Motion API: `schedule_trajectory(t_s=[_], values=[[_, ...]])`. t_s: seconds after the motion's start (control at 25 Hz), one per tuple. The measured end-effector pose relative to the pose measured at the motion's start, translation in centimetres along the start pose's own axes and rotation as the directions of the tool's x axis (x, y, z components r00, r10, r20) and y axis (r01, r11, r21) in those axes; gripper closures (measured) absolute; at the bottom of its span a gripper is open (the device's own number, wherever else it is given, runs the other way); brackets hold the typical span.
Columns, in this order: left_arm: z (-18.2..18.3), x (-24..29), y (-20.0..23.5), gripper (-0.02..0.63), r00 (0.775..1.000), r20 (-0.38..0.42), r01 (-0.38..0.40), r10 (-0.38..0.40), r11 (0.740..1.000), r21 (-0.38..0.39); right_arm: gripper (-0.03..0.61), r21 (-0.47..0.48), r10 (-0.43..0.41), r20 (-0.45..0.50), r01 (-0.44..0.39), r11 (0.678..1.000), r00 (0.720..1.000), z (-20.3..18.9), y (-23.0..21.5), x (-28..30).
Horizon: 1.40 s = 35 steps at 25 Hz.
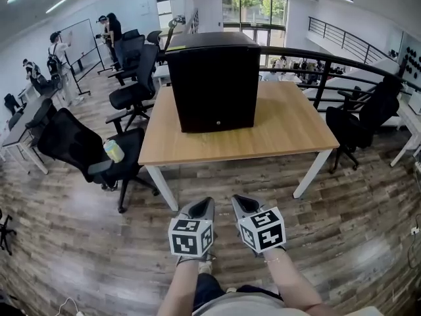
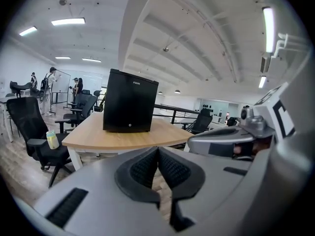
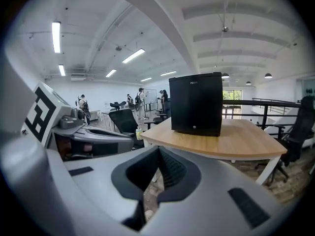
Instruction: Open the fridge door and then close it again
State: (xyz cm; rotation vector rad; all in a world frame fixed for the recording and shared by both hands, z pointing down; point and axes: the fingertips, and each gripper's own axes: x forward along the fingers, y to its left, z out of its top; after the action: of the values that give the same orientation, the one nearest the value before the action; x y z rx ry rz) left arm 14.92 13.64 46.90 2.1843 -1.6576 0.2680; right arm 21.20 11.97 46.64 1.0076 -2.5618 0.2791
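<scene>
A: Where's the fridge [image 1: 214, 84] from the grippers?

B: Straight ahead and higher. Black box, upright on the tabletop [image 1: 289, 127], set toward the left and far part of it. Flat front faces the person, door shut. No handle or hinge side that I can make out, only a small mark low on the front.

A: Grippers?

B: Left gripper [image 1: 204, 203] and right gripper [image 1: 241, 201] side by side, low in the head view, both closed with nothing between the jaws. Both well apart from the fridge, with bare floor [image 1: 217, 176] and the near table edge between.

A: Which is nearer?

B: About even. The fridge front sits roughly on the line between them, a shade more over the left one. My guess: the approach comes first, and the jaws must part before either can take a door edge.

A: Surface, room?

B: Pale wood tabletop, white legs, nothing else on it. Wood-plank floor. Black chairs [image 1: 79, 147] at left, one with a bottle [image 1: 114, 151] on the seat, another chair at right. Dark railing [image 1: 342, 61] behind, people [image 1: 108, 28] by a whiteboard [image 1: 80, 38] far left
</scene>
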Motion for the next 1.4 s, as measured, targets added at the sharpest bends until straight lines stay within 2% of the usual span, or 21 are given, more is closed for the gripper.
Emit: schedule_trajectory(t_s=[0.2,0.68,1.04,1.4], values=[[2.1,3.6,5.5,0.609,1.000,-0.012,0.021,-0.021,1.000,0.019,0.580,0.012,-0.016,0.012,0.016,1.000,1.000,2.8,-2.5,5.9],[12.0,11.5,19.3,0.609,0.998,0.016,0.059,-0.060,0.995,0.081,0.580,0.046,-0.123,0.063,0.120,0.992,0.990,12.8,-5.8,19.4],[11.1,14.8,24.4,0.607,0.996,-0.045,0.077,-0.074,0.996,0.053,0.580,0.090,-0.178,0.017,0.176,0.980,0.984,12.2,-7.0,23.7],[12.4,18.9,27.9,0.609,0.997,-0.055,0.050,-0.048,0.998,0.030,0.580,0.090,-0.195,0.001,0.194,0.977,0.981,13.6,-11.6,27.7]])
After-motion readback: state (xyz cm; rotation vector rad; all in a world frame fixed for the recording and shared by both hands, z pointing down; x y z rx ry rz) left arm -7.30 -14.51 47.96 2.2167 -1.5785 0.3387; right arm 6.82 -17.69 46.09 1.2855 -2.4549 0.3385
